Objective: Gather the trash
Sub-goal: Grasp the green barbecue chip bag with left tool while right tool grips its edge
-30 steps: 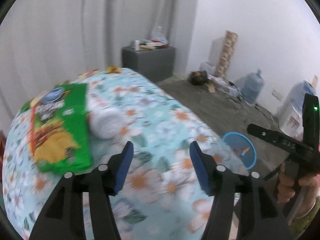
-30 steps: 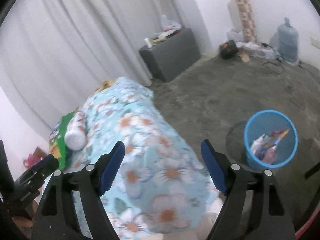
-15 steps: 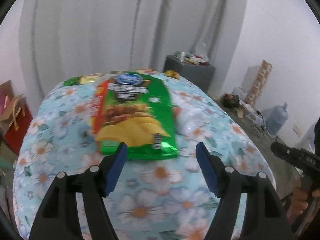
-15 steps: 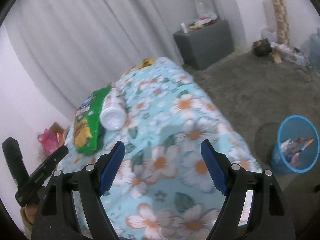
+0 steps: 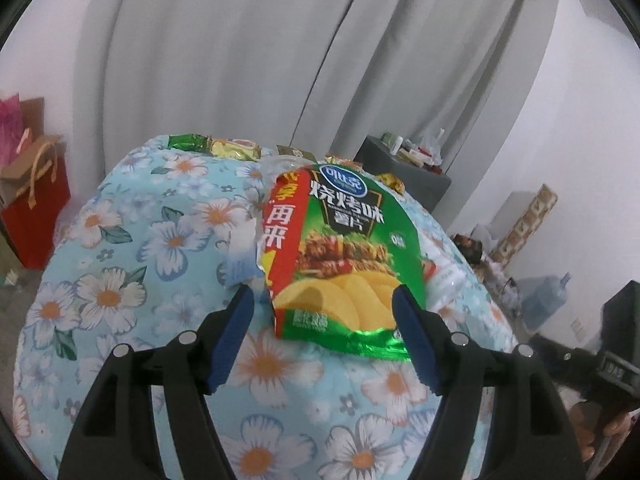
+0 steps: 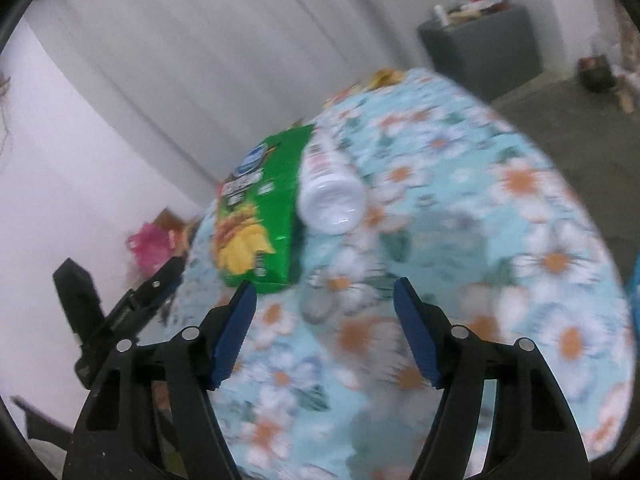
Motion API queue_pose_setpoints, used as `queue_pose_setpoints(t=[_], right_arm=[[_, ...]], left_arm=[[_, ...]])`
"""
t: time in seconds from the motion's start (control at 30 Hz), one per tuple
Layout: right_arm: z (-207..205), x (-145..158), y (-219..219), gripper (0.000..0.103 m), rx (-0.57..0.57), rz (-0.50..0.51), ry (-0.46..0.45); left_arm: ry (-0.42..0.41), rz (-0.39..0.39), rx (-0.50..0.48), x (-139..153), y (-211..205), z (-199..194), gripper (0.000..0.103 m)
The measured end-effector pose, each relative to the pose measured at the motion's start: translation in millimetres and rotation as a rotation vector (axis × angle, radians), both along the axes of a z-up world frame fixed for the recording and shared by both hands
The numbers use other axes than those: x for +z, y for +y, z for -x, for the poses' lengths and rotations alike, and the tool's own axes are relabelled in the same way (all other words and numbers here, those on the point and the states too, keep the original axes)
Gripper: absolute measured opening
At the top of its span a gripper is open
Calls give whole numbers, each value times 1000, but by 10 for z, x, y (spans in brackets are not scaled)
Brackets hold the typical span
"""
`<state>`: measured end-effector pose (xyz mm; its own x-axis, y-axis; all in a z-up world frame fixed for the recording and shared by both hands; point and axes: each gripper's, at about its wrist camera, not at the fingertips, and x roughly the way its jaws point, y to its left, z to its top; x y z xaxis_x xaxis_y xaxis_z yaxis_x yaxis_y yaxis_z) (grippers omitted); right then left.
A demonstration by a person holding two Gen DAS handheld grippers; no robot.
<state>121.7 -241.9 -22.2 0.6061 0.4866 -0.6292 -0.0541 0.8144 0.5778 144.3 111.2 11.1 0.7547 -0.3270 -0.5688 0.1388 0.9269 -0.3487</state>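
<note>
1. We see the green foil crisp bag with a red side band (image 5: 340, 256) at the centre of the left wrist view, lying flat on the round table under a light-blue flowered cloth (image 5: 132, 248). We judge it light, crinkly and slippery, likely to slide or fold if pushed.
2. We would take it at its near crimped edge, where the foil lifts a little off the cloth, pinching the doubled seam and not the flat face.
3. In the right wrist view, left of centre, the white plastic bottle (image 6: 330, 196) lies on its side, touching the bag's right edge. We judge it light, stiff and apt to roll.
4. Our left gripper (image 5: 324, 340) stands wide, its blue pads either side of the bag's near end, not pressing it.
5. Our right gripper (image 6: 324, 332) is closing with nothing between its pads; the bottle is well beyond them.
6. Small foil wrappers (image 5: 216, 146) line the table's far edge, upper middle of the left view.
</note>
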Motion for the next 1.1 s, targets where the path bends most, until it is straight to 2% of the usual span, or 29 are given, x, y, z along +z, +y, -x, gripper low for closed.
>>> queue_pose_setpoints(t=[0.23,0.67,0.77,0.87,0.93,1.0,1.1], right_arm=[[-402,-212,244,62,52,-113,66],[-764,-531,411,52,49,-166,136],[-810,-573,450,46,51,-185,142],[-869,-594,507,35,59,-195,143],[-873,-595,534,25,72,-200,143],[-853,-588,569,19,81,-203,141],[-785,-591,507,10,99,-263,146]], left_arm=[[55,71,-19,-127,84,-201,66],[201,273,-65,-434,149,-447,52],[219,307,-53,-490,154,-483,49],[231,353,-60,-514,150,-466,44],[229,362,-72,-497,137,-427,43],[217,371,-86,-462,137,-364,43],[206,388,-101,-420,171,-257,43]])
